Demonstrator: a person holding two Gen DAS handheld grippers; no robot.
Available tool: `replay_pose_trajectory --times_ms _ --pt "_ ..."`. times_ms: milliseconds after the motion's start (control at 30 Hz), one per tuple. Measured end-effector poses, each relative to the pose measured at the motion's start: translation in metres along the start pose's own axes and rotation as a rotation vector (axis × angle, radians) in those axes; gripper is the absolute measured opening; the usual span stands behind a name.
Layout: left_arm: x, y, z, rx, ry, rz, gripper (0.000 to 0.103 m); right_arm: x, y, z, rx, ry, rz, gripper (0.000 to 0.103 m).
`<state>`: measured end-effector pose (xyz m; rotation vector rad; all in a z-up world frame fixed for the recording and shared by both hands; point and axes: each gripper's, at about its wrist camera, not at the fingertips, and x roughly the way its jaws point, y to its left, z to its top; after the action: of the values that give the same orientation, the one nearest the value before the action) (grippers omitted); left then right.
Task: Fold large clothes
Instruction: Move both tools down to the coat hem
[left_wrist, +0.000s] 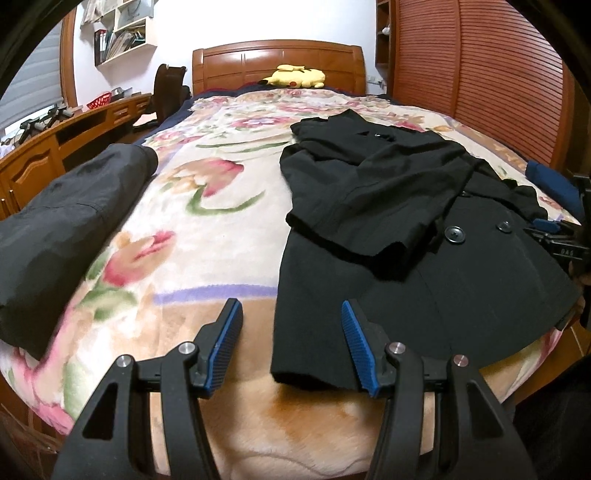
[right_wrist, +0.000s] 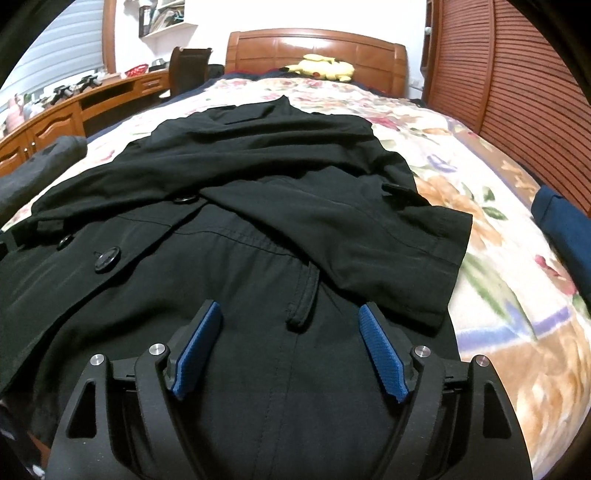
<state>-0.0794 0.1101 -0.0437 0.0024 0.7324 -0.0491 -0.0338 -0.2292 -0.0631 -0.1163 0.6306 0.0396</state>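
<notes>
Black coat (right_wrist: 258, 206) lies flat, both sleeves crossed over its front

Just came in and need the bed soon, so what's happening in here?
A person with a gripper in each hand is folding a black coat laid on the floral blanket. Both sleeves are already folded across its front. The left gripper and right gripper are open near the coat's hem, gripping nothing. Another dark garment lies to the left.
</notes>
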Motion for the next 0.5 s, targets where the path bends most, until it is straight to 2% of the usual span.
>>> replay_pose_trajectory --times_ms 500 --pt "0.0014 -0.0007 -0.0045 0.0 -0.024 0.014 0.056 -0.0098 -0.0069 0.0012 -0.035 0.007 0.002 0.08"
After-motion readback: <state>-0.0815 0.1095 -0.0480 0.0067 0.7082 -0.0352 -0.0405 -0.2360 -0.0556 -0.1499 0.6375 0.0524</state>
